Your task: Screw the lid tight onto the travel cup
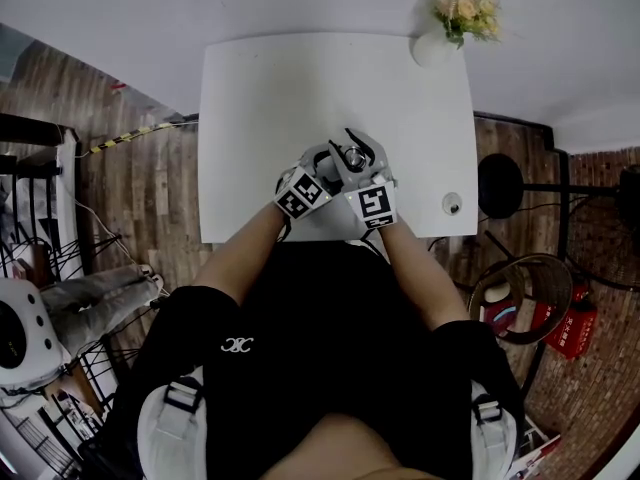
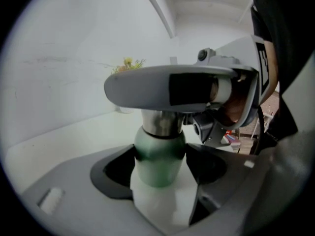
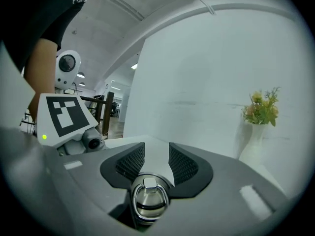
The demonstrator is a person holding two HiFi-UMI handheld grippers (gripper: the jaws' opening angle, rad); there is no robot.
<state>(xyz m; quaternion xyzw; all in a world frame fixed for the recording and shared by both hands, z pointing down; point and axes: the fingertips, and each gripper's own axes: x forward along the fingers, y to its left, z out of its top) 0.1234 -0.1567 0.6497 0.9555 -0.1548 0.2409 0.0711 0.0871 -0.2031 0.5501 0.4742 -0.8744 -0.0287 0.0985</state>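
Left tool (image 2: 160, 167) clamps green travel cup (image 2: 158, 149); right tool (image 3: 156, 154) grips its steel lid (image 3: 148, 196).

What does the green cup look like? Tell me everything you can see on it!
The travel cup has a rounded green body under a shiny steel neck, and it looks white lower down. It is upright over the white table, near the front edge. The left gripper clamps the green body from both sides. On top sits a shiny silver lid, held deep between the jaws of the right gripper. Whether the lid is screwed fully tight cannot be seen.
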